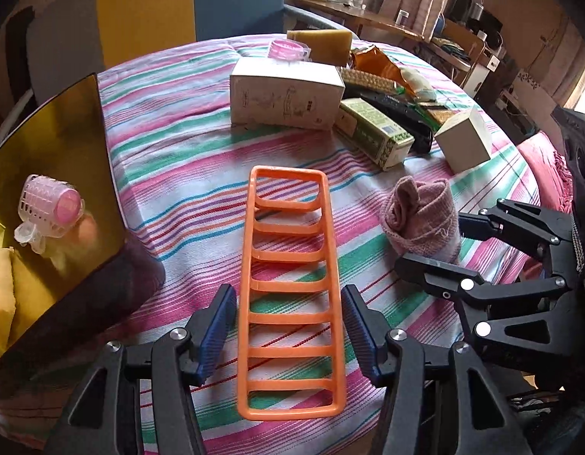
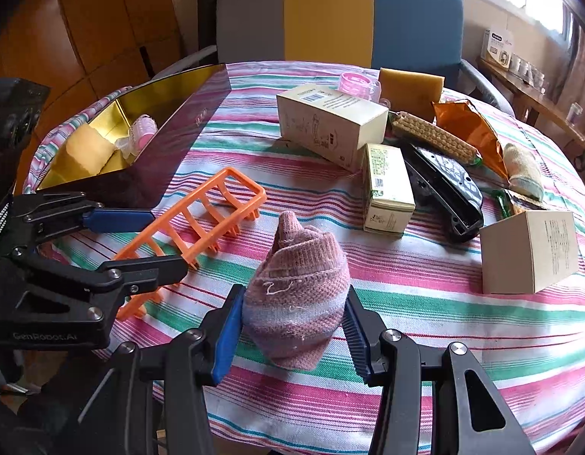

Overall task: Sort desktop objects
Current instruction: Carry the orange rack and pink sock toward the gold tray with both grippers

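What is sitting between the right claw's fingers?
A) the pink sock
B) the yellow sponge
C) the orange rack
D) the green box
A: in the right wrist view the rolled pink sock sits between the right claw fingers, which flank it; whether the pads press it is unclear. The orange rack lies between the left claw fingers instead.

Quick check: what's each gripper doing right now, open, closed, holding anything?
Left gripper: open, jaws straddling the orange plastic rack, not gripping it.
Right gripper: jaws against both sides of the rolled pink knit sock; a firm grip cannot be told.
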Tool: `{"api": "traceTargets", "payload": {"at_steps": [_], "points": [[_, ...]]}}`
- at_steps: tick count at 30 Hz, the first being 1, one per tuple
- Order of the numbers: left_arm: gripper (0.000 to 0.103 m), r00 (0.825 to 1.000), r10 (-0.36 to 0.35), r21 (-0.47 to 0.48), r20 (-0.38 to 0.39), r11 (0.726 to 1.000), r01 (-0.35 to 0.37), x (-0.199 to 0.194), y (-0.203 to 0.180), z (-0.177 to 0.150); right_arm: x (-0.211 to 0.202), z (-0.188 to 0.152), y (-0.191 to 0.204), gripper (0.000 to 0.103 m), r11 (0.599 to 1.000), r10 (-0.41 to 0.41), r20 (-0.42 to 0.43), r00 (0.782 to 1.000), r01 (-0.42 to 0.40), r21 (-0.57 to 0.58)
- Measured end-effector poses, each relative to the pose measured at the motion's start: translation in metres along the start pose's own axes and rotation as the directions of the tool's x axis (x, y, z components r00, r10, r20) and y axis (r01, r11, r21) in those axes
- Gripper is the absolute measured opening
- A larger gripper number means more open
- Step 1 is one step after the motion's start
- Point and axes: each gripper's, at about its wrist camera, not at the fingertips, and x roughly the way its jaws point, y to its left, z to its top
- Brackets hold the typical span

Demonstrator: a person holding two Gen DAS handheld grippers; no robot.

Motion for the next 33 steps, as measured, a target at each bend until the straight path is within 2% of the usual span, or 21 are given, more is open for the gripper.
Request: {"api": "traceTargets", "payload": {"at_steps": [2,10,14,18,23,29,33], "points": [[0.05,1.0,0.015,-0.002,0.015,1.0,-0.015,-0.001,0.0,-0.001,0.003,-0.003,-0.003,0.05,1.0,0.0,-0.005,1.0,0.0,0.008],[0.049,0.994,-0.054,-0.142,0.099,0.988,0.067,-0.027,0.016,-0.009,0.008,-0.004,-0.002,0.052,1.0,0.0,-0.001,1.0,0.0,0.0],[0.05,0.984,-0.053,-0.176,0.171,0.981,0.084,-0.054,0.024,-0.012,0.006,-0.002,-0.002,0.05,1.0,0.008,-0.002,1.0,-0.008,0.007],[0.05,0.972,-0.006,-0.228,0.235,0.972,0.061,-0.082,0.044,-0.011,-0.002,0.01,0.005,0.05,1.0,0.028,0.021,0.999,-0.027,-0.01],[0.05,0.957,0.087,-0.313,0.276,0.95,0.004,-0.106,0.083,-0.01,-0.004,0.044,0.039,0.05,0.994,0.08,0.053,0.995,-0.075,-0.076],[0.05,0.947,0.183,-0.422,0.265,0.905,-0.057,-0.118,0.142,-0.005,-0.004,0.088,0.082,0.05,0.978,0.147,0.086,0.985,-0.132,-0.163],[0.05,0.941,0.223,-0.477,0.256,0.875,-0.078,-0.118,0.18,0.006,0.006,0.123,0.109,0.05,0.97,0.174,0.106,0.979,-0.152,-0.192]]}}
